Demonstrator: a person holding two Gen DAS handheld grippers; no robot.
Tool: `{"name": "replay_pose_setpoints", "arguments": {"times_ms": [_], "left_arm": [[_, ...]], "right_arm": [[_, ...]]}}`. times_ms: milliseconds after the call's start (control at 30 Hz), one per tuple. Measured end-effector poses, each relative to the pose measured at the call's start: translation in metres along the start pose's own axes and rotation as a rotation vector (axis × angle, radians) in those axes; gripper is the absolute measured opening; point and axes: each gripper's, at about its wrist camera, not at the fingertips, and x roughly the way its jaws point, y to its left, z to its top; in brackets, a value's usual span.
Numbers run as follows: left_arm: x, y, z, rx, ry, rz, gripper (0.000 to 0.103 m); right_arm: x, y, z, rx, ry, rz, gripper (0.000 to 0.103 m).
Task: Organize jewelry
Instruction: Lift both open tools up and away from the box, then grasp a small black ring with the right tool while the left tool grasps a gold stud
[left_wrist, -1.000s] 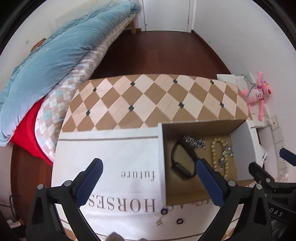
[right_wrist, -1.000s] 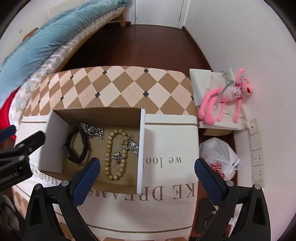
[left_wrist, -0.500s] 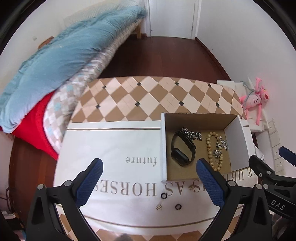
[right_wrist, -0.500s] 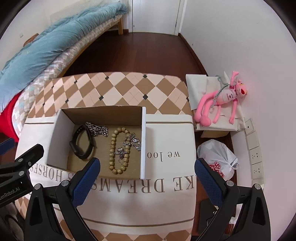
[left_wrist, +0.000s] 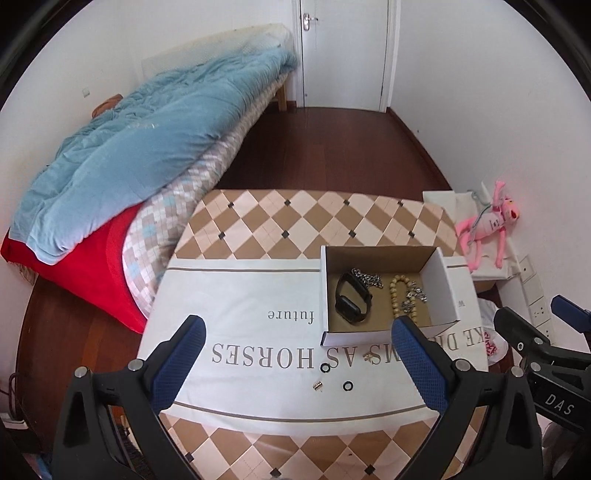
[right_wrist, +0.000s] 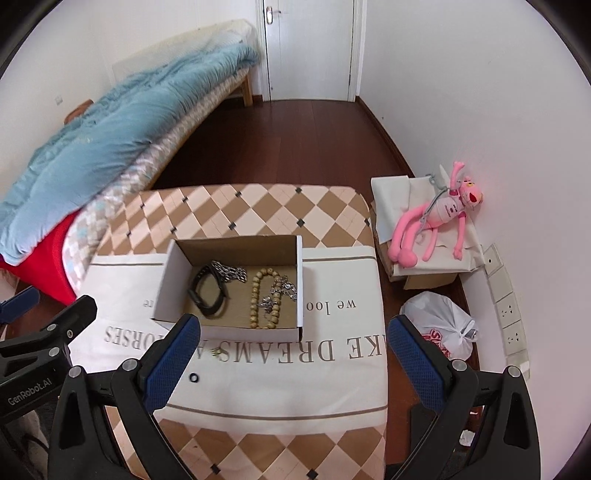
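box (left_wrist: 441, 286): open cardboard, on white printed cloth (left_wrist: 236, 295) over checkered surface (left_wrist: 295, 221) | inside: 1 black watch (left_wrist: 351, 302), 1 silver chain (left_wrist: 365, 277), 1 tan bead bracelet (left_wrist: 399, 299), 1 silver charm piece (left_wrist: 413, 297) | loose on cloth: 2 black rings (left_wrist: 325, 368), 2 small gold bits (left_wrist: 317, 386) | left tool (left_wrist: 295, 354) wide open, empty | right tool (right_wrist: 291, 350) wide open, empty

cloth (left_wrist: 258, 325) "future", "HORSES", right tongs (left_wrist: 554, 369) "DAS", left tongs (right_wrist: 37, 369) "GenRobot.AI"

Pink plush toy (right_wrist: 436, 225), blue duvet (left_wrist: 147, 147)
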Motion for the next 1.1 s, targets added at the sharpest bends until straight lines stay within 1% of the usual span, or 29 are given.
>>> {"name": "replay_pose_setpoints", "arguments": {"times_ms": [167, 333, 433, 533, 600, 667, 700, 733, 833, 900, 933, 967, 1100], "left_arm": [[-0.023, 0.001, -0.001, 0.004, -0.025, -0.011, 0.103], [-0.033, 0.001, -0.006, 0.002, -0.022, -0.015, 0.103], [-0.031, 0.001, -0.009, -0.002, -0.022, 0.029, 0.103], [-0.017, 0.007, -0.016, -0.023, 0.001, 0.039, 0.103], [-0.004, 0.013, -0.021, -0.038, 0.028, 0.041, 0.103], [0.016, 0.02, -0.031, -0.046, 0.06, 0.074, 0.103], [0.025, 0.024, -0.036, -0.047, 0.075, 0.083, 0.103], [0.039, 0.03, -0.044, -0.047, 0.097, 0.109, 0.103], [0.072, 0.044, -0.066, -0.043, 0.164, 0.159, 0.103], [0.091, 0.053, -0.08, -0.034, 0.212, 0.184, 0.103], [0.1, 0.058, -0.086, -0.032, 0.234, 0.202, 0.103], [0.107, 0.062, -0.092, -0.03, 0.253, 0.216, 0.103], [0.125, 0.077, -0.109, -0.027, 0.303, 0.237, 0.103]], "right_arm": [[-0.021, -0.001, -0.002, 0.012, -0.02, 0.012, 0.103], [-0.034, -0.001, -0.005, 0.012, -0.027, 0.013, 0.103], [-0.036, -0.001, -0.007, 0.012, -0.023, 0.014, 0.103], [-0.027, 0.001, -0.013, 0.014, -0.001, 0.027, 0.103], [-0.017, 0.002, -0.019, 0.015, 0.021, 0.046, 0.103], [0.0, 0.005, -0.027, 0.02, 0.055, 0.053, 0.103], [0.011, 0.008, -0.033, 0.025, 0.079, 0.07, 0.103], [0.023, 0.01, -0.04, 0.036, 0.097, 0.089, 0.103], [0.057, 0.024, -0.059, 0.042, 0.146, 0.136, 0.102], [0.083, 0.041, -0.072, 0.026, 0.191, 0.175, 0.087], [0.094, 0.048, -0.076, 0.016, 0.209, 0.179, 0.076], [0.105, 0.057, -0.081, 0.006, 0.228, 0.195, 0.072], [0.134, 0.086, -0.095, -0.039, 0.249, 0.214, 0.072]]}}
